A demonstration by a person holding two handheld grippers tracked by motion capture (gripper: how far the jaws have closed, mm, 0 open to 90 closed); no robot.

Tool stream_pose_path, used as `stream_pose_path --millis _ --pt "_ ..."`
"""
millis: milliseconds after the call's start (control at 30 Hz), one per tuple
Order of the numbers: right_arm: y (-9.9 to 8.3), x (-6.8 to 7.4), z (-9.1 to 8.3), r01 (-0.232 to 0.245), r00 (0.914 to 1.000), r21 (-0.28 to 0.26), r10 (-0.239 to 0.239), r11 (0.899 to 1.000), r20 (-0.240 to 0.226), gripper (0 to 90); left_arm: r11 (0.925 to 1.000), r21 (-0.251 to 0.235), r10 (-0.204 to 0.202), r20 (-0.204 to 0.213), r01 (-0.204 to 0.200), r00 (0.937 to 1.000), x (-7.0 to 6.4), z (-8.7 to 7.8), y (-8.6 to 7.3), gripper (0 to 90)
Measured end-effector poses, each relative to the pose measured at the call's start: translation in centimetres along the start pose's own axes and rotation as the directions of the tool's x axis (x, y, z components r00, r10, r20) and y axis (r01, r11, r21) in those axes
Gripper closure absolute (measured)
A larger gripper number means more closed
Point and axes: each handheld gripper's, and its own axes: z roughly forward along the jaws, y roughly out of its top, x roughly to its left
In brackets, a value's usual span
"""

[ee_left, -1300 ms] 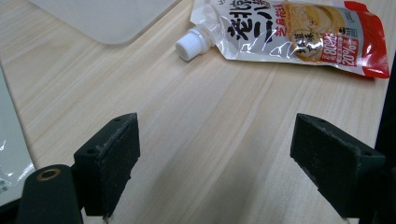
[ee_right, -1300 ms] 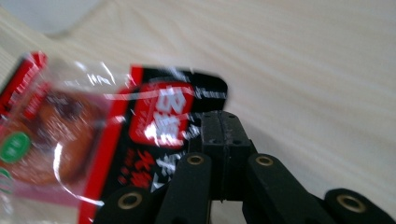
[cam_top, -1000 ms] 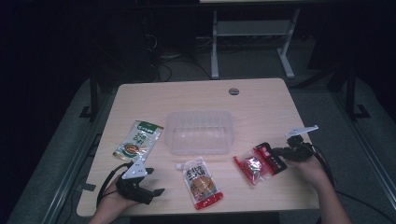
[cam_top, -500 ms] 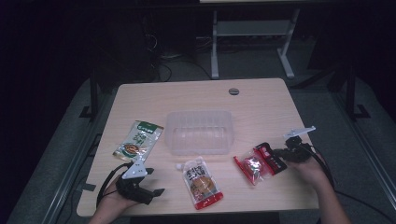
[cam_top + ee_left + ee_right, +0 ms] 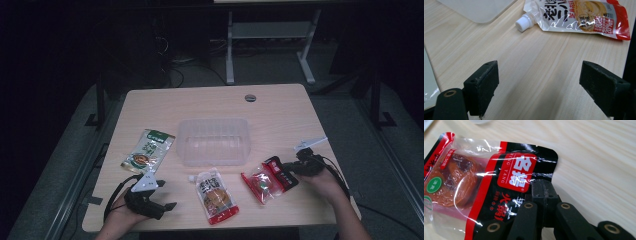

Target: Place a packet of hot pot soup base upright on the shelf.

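**Right claw pinched on red-black snack pack, ready to lift toward tub**

Nearest me, at the front edge of the bench (image 5: 280, 107), my left claw (image 5: 159, 199) rests low w/ its jaws wide apart, nothing between them; in the left gripper view I see bare wood ahead of it and, beyond, a spouted sauce pouch (image 5: 579, 15) lying flat, cap toward the claw.

To the right at about the same depth, my right claw (image 5: 291, 168) is closed tight on the black corner of the red-black snack pack (image 5: 486, 182). The right gripper view shows both jaws pressed together over the pack's edge, approx. at its sealed rim. The pack lies flat on the bench, just right of the sauce pouch, not touching it.

Farther back, centre of the bench, sits an empty clear plastic tub (image 5: 214, 141). Left of it lies a green seasoning packet (image 5: 147, 151).

My read: the step is carrying the pack to the tub. The grip is on a thin edge only, so I'd lift slowly, keep the squeeze steady, let the pack hang, clear the tub's near wall, then release low inside.
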Motion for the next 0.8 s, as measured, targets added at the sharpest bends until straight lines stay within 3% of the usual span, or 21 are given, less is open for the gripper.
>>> stream_pose_path --millis 133,267,333,400,433,500,567,733,800 --pt "0.5 1.6 0.6 0.038 0.9980 0.018 -0.037 0.999 -0.052 89.8 0.9999 -0.006 -0.012 0.002 0.012 0.9999 -0.2 0.0 0.4 15.5" --pt "0.8 2.2 0.1 0.066 0.9967 0.004 -0.066 0.998 -0.047 89.8 0.9994 -0.034 -0.003 0.027 0.004 0.9996 -1.0 0.2 1.8 22.2" --pt "0.9 2.1 -0.5 0.047 0.9981 -0.017 -0.048 0.999 -0.040 89.8 0.9988 -0.047 0.015 0.043 -0.013 0.9990 -1.5 0.4 2.7 25.6" --pt "0.9 2.0 -0.8 0.042 0.9985 -0.026 -0.043 0.999 -0.033 89.7 0.9979 -0.058 0.030 0.046 -0.028 0.9985 -1.7 0.5 3.2 32.5" --pt "1.0 2.0 -1.3 0.035 0.9991 -0.043 -0.036 0.998 -0.021 88.7 0.9967 -0.065 0.052 0.064 -0.048 0.9966 -2.2 0.8 4.2 35.1" --pt "0.9 2.0 -1.4 0.037 0.9991 -0.047 -0.038 0.998 -0.016 88.1 0.9959 -0.065 0.067 0.072 -0.062 0.9951 -2.4 1.1 4.8 46.0" --pt "0.6 2.0 -2.2 0.028 0.9996 -0.056 -0.028 0.998 -0.008 88.1 0.9965 -0.053 0.070 0.099 -0.065 0.9927 -2.8 2.0 6.2 54.2" --pt "0.5 2.0 -2.9 0.013 0.9999 -0.075 -0.012 0.997 0.010 86.8 0.9972 -0.047 0.062 0.105 -0.058 0.9925 -3.5 3.5 8.0 70.3" --pt "0.3 2.0 -3.0 0.020 0.9997 -0.074 -0.018 0.997 0.017 86.2 0.9960 -0.047 0.082 0.125 -0.077 0.9888 -4.0 4.4 9.1 76.8"
